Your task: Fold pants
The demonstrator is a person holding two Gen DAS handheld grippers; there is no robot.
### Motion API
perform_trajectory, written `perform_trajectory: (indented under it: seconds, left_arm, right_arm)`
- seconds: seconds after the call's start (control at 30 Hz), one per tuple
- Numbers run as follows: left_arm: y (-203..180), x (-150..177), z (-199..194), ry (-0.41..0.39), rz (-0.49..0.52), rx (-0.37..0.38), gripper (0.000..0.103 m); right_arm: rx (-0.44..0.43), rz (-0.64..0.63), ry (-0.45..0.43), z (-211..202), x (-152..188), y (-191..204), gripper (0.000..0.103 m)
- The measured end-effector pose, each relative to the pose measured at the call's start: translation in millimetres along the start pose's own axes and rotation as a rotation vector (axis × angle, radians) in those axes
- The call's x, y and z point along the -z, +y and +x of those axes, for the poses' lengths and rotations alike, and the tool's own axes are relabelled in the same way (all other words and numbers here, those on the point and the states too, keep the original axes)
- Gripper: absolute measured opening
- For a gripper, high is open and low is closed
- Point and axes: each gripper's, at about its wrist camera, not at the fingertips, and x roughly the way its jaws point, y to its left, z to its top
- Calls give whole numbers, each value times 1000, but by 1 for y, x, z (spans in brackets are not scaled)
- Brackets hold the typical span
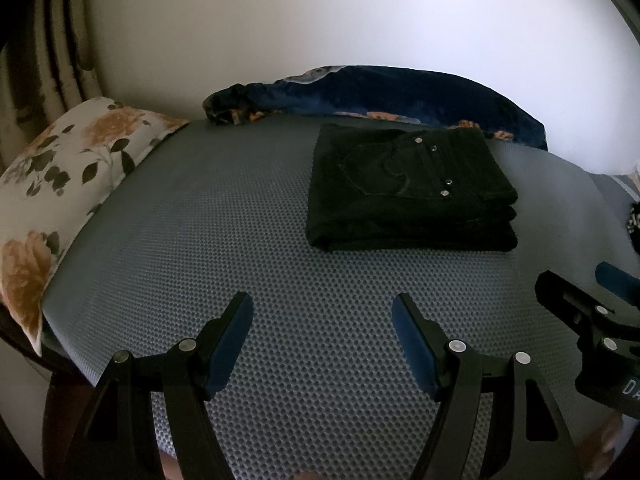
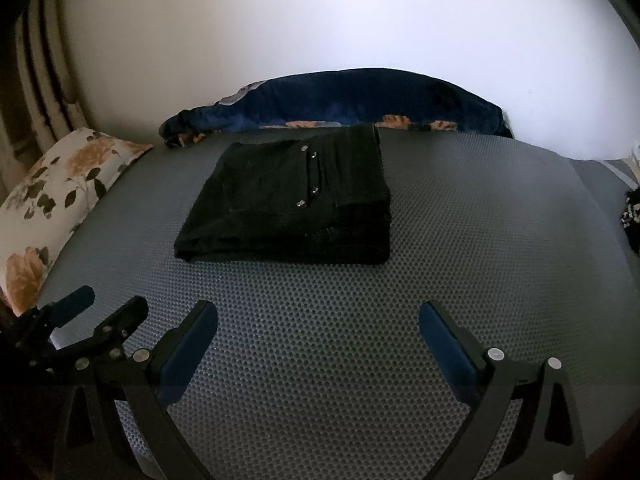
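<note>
Black pants point(image 1: 408, 188) lie folded into a thick rectangle on the grey dotted bed surface point(image 1: 240, 240), back pocket and metal rivets facing up. They also show in the right wrist view point(image 2: 288, 204). My left gripper point(image 1: 322, 306) is open and empty, held above the mat in front of the pants. My right gripper point(image 2: 318, 314) is open and empty, also short of the pants. The right gripper shows at the right edge of the left wrist view point(image 1: 580, 284); the left gripper shows at the left edge of the right wrist view point(image 2: 108, 304).
A floral white pillow point(image 1: 60, 172) lies at the left edge of the bed. A dark blue floral blanket point(image 1: 384, 92) is bunched along the far edge against the white wall. A black-and-white item point(image 2: 632, 216) sits at the right edge.
</note>
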Motion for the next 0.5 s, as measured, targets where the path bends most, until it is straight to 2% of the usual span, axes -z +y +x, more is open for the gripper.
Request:
perform_trajectory:
  seconds: [0.5]
  left_arm:
    - [-6, 6, 1, 5, 10, -11, 72]
  right_arm:
    - [-2, 15, 19, 3, 2, -7, 100]
